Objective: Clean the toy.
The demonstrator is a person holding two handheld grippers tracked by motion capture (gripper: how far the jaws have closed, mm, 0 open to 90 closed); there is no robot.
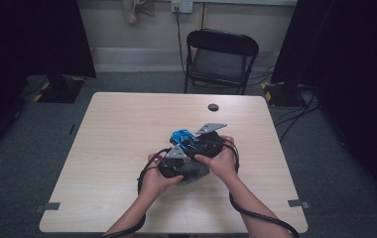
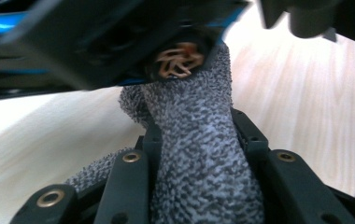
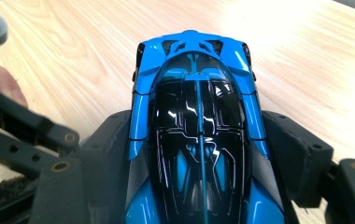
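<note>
My right gripper (image 3: 196, 140) is shut on a blue and black toy car (image 3: 199, 107), one jaw pressed against each flank, with its nose pointing away over the table. My left gripper (image 2: 194, 130) is shut on a grey speckled cloth (image 2: 199, 163). The cloth's tip lies against a bronze-spoked wheel (image 2: 180, 58) on the car's dark underside. In the high view both hands meet at the table's middle. There the left gripper (image 1: 175, 157) sits just left of the right gripper (image 1: 204, 141), the car (image 1: 181, 135) shows between them, and the cloth (image 1: 196, 174) hangs below.
The pale wooden table (image 1: 122, 124) has bare surface all around the hands. A small dark round spot (image 1: 213, 107) lies near its far edge. A black folding chair (image 1: 221, 57) stands beyond the table. Cables trail from both grippers toward the near edge.
</note>
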